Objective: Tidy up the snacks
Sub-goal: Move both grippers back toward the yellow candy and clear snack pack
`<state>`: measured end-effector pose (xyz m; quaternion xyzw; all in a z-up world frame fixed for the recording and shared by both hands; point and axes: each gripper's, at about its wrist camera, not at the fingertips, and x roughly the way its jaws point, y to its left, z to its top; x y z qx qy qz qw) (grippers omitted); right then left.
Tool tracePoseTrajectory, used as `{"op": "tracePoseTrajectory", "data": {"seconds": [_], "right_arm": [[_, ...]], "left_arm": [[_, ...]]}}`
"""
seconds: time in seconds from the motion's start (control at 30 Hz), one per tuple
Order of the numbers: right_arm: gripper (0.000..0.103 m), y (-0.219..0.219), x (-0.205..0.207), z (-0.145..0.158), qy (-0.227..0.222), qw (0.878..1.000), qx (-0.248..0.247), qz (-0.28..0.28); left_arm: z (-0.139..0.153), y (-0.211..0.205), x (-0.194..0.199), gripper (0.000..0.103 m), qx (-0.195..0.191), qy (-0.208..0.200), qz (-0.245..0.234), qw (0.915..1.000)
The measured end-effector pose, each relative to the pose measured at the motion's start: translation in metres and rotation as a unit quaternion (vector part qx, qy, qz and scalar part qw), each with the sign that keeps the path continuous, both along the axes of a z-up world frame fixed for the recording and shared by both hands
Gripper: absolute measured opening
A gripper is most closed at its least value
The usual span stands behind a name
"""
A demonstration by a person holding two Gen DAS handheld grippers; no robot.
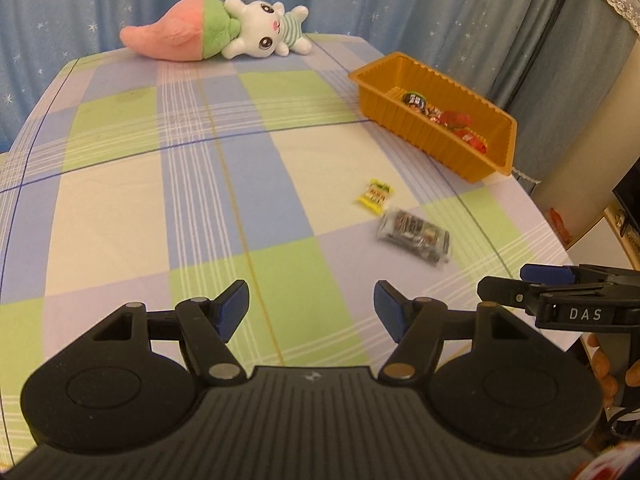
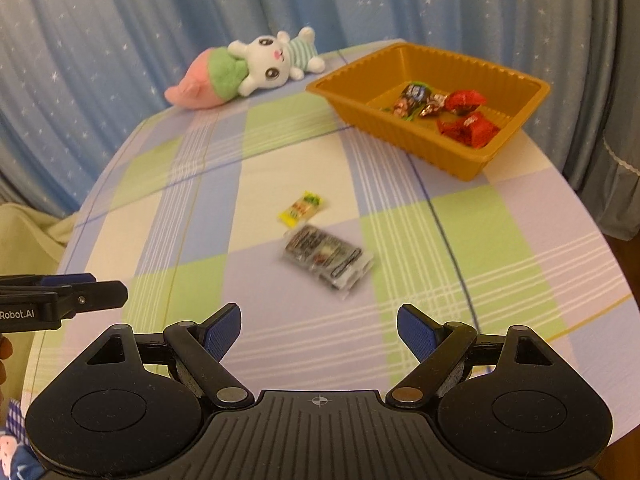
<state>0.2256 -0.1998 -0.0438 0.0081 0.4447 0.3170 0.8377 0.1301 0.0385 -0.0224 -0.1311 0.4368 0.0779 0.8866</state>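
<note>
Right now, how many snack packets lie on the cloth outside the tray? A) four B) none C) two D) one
C: a yellow packet and a clear packet lie on the cloth, apart from the tray.

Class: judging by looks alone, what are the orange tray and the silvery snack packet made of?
Orange tray: probably thin moulded plastic, semi-glossy; its walls are evenly ribbed and the rim is rolled. Silvery snack packet: seemingly plastic film or foil, shiny, with crimped ends, though blurred.

Silver snack packet [image 2: 326,262] blurred, print unreadable; tray's wrapped sweets [image 2: 440,110] indistinct.
</note>
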Motion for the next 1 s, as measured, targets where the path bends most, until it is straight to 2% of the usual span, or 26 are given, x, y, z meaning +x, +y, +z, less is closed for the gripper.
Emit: {"op": "tracePoseTrajectory", "data": {"seconds": [0.67, 1.0], "right_arm": [[0.085, 0.009, -0.008, -0.021, 0.013, 0.997, -0.044, 0.061], [0.085, 0.015, 0.008, -0.027, -0.007, 0.993, -0.063, 0.099]], "left_arm": [[-0.029, -0.012, -0.014, 0.067, 0.0, 0.056, 0.008, 0.9984], [-0.035, -0.016, 0.0, 0.067, 0.0, 0.065, 0.027, 0.9975]]}}
